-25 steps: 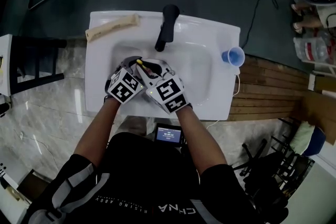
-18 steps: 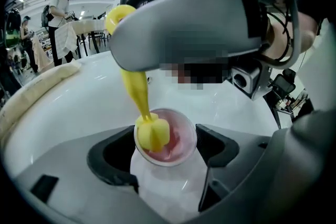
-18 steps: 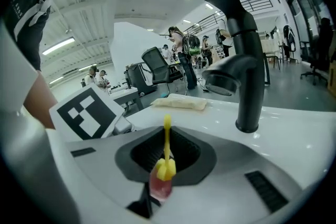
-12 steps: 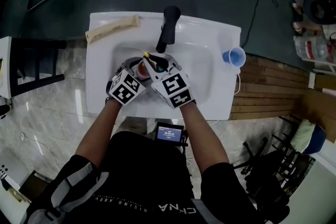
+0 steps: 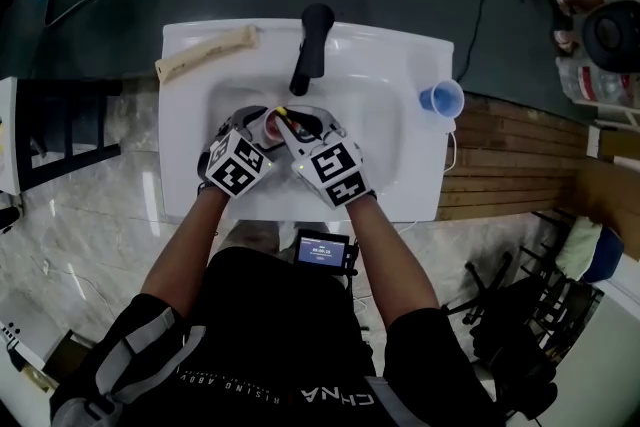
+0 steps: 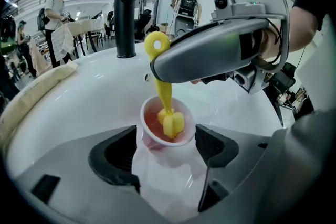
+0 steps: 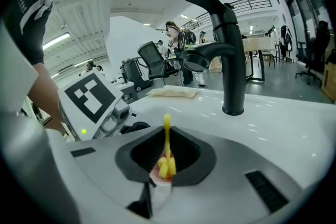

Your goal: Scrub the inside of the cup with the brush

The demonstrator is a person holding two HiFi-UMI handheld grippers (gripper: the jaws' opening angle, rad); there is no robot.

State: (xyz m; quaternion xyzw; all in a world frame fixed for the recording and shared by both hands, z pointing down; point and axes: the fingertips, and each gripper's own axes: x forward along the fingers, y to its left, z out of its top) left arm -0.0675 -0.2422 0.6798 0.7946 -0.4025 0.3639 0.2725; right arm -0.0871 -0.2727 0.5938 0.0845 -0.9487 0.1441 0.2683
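My left gripper is shut on a white cup with a pinkish inside, its mouth turned toward the tap. A yellow brush has its head inside the cup, and its handle rises to my right gripper, which crosses above. In the right gripper view the right gripper is shut on the brush, with the cup just beyond. In the head view both grippers, left and right, meet over the basin with the cup between them.
A white sink holds a black tap at the back. A beige cloth roll lies on the back left rim and a blue cup stands on the right rim. People stand far behind.
My right gripper has shifted a little toward the tap and down, carrying the brush head into the cup. The left gripper and cup stay put.
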